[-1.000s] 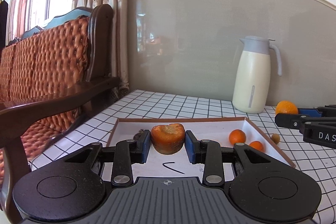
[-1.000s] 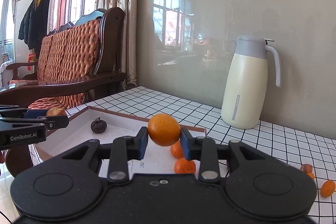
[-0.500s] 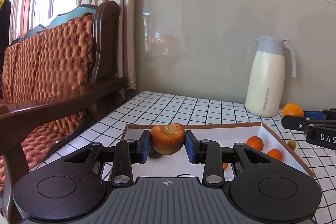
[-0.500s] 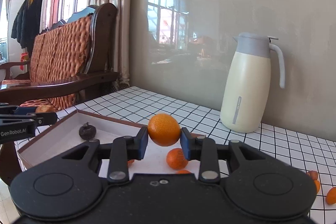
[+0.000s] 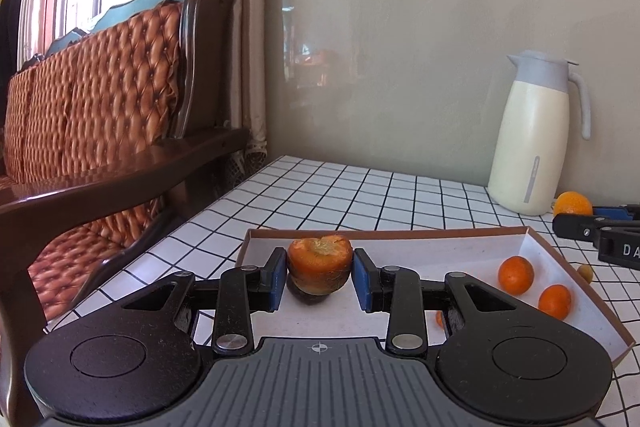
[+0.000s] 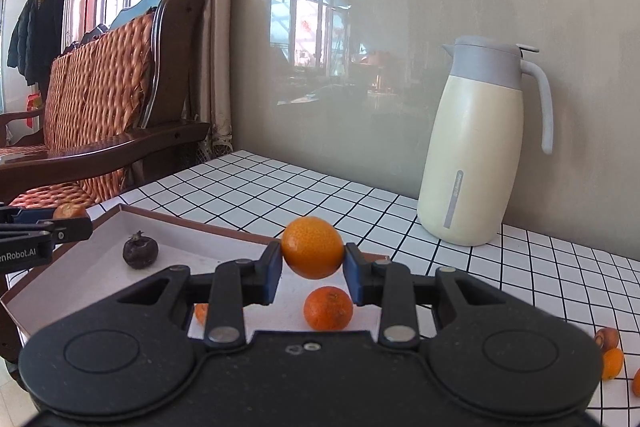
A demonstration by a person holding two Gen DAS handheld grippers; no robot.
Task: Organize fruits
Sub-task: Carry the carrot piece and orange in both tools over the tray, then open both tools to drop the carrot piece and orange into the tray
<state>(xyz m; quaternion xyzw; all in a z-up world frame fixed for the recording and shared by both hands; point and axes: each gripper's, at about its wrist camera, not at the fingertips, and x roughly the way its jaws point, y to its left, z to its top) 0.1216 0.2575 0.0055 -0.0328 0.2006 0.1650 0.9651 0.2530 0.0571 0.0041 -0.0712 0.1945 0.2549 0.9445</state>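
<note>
My left gripper (image 5: 320, 277) is shut on a brownish-orange persimmon (image 5: 320, 269) and holds it above the left part of the shallow brown-rimmed box (image 5: 400, 233). A dark fruit (image 5: 306, 296) lies in the box just under it. Small oranges (image 5: 516, 275) lie in the box at the right. My right gripper (image 6: 312, 267) is shut on an orange (image 6: 312, 247) above the right end of the box (image 6: 80, 267). Another orange (image 6: 328, 308) and a dark fruit (image 6: 140, 251) lie in the box. The left gripper (image 6: 60, 223) shows at the left edge of the right wrist view.
A cream thermos jug (image 6: 480, 155) stands on the checkered table (image 6: 304, 187) near the wall. Loose small fruits (image 6: 610, 355) lie on the table at the right. A wooden sofa (image 5: 100, 131) stands left of the table.
Both grippers have moved left and slightly forward over the box with their fruits still held. The persimmon now hangs over the dark fruit.
</note>
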